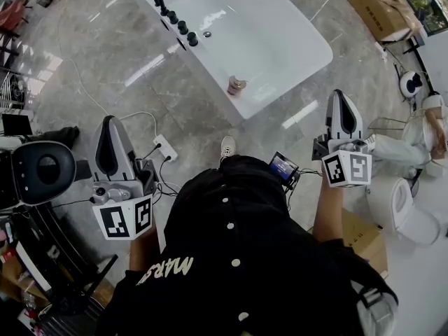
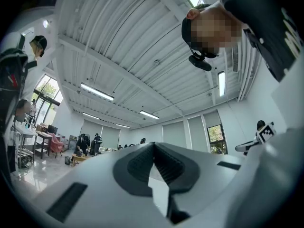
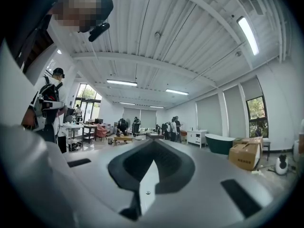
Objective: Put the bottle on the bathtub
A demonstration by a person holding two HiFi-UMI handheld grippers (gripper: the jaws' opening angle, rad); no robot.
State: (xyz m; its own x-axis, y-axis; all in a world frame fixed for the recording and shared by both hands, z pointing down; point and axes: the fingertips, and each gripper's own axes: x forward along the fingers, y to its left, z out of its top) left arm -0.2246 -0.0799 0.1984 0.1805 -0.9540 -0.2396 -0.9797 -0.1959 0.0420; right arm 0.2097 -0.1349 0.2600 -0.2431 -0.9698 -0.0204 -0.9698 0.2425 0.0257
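Observation:
A small pinkish bottle (image 1: 236, 85) stands upright on the near rim of the white bathtub (image 1: 280, 61), which fills the top middle of the head view. Both grippers are held close to the person's body, well short of the tub. My left gripper (image 1: 108, 122) is at the left over the grey floor, and its jaws meet with nothing between them (image 2: 153, 147). My right gripper (image 1: 340, 95) is at the right, with its jaws likewise closed on nothing (image 3: 152, 144). Both gripper views look up at the ceiling and across the room, so neither shows the bottle.
A black faucet with several knobs (image 1: 178, 26) sits on the tub's left rim. On the floor lie a white power strip with cables (image 1: 165, 148), cardboard boxes (image 1: 378, 9) (image 1: 364, 240) and a white toilet (image 1: 402, 205). A dark round unit (image 1: 42, 170) is at the left. People stand far off (image 3: 135, 126).

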